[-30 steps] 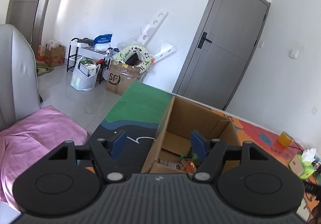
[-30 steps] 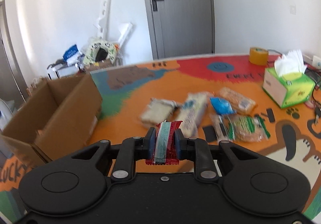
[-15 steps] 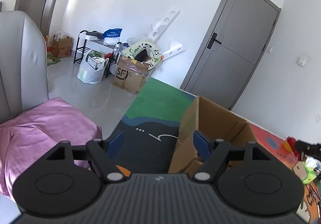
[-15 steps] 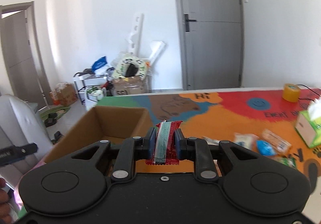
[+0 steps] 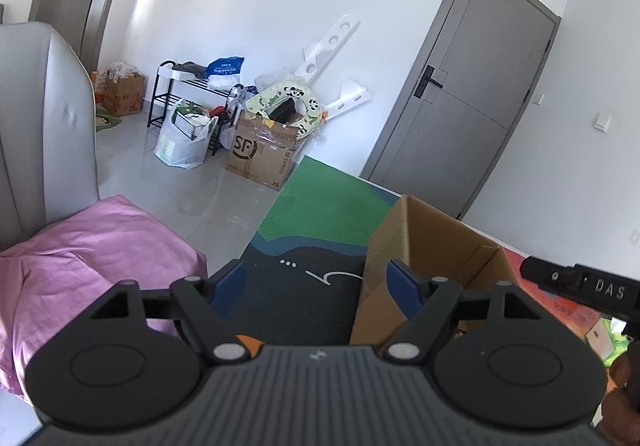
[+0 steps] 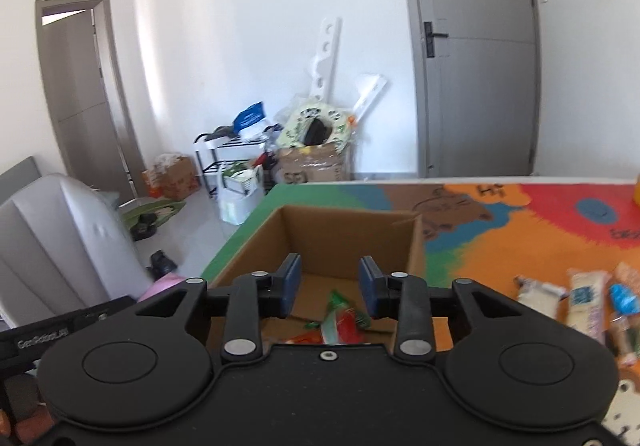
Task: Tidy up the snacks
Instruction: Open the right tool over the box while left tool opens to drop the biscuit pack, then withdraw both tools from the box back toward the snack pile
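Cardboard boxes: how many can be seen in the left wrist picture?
3. An open box stands on the colourful table; an SF box and a smaller box stand on the floor by the wall. Others may be hidden behind clutter.

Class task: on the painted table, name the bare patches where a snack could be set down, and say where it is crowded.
Bare: the green and black end of the painted table beside the open cardboard box, and the orange-red stretch past it. Crowded: the wrapped snack packets at the right edge, and the box floor, holding a red-green packet.
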Demonstrator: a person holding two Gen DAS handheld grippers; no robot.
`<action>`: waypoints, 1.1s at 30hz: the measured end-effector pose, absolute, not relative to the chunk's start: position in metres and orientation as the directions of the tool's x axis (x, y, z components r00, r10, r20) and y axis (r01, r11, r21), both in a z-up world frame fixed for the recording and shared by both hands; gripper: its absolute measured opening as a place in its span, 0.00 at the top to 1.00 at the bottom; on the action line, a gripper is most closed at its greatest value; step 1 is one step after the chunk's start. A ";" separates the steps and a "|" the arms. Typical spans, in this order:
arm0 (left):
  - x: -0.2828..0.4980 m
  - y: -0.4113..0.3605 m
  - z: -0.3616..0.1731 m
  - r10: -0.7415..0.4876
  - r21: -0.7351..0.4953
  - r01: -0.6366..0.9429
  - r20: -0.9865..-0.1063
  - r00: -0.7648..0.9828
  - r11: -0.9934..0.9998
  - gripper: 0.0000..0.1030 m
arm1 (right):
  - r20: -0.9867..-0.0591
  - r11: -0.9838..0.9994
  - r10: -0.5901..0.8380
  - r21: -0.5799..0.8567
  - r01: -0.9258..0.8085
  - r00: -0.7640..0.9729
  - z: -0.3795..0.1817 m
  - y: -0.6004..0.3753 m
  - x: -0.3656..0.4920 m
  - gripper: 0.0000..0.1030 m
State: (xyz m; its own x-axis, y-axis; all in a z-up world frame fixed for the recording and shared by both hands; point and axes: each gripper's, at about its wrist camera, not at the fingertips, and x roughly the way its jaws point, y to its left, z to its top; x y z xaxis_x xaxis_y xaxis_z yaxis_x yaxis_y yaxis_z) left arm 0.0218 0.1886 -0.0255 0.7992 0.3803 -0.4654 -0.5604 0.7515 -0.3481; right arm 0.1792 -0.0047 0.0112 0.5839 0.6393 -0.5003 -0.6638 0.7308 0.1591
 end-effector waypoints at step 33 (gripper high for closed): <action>0.116 0.066 0.008 0.272 -0.235 -0.400 -0.437 0.857 0.886 0.24 | -0.466 0.833 0.553 0.279 -0.479 0.690 0.002 -0.166 0.217 0.51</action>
State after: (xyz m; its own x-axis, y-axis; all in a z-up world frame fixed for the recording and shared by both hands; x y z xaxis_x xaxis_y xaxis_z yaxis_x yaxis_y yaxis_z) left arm 0.1157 0.0659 0.0078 0.8574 0.2718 -0.4369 -0.4004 0.8858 -0.2346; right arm 0.2171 -0.1663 0.0018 0.6904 0.5530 -0.4664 -0.4786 0.8326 0.2787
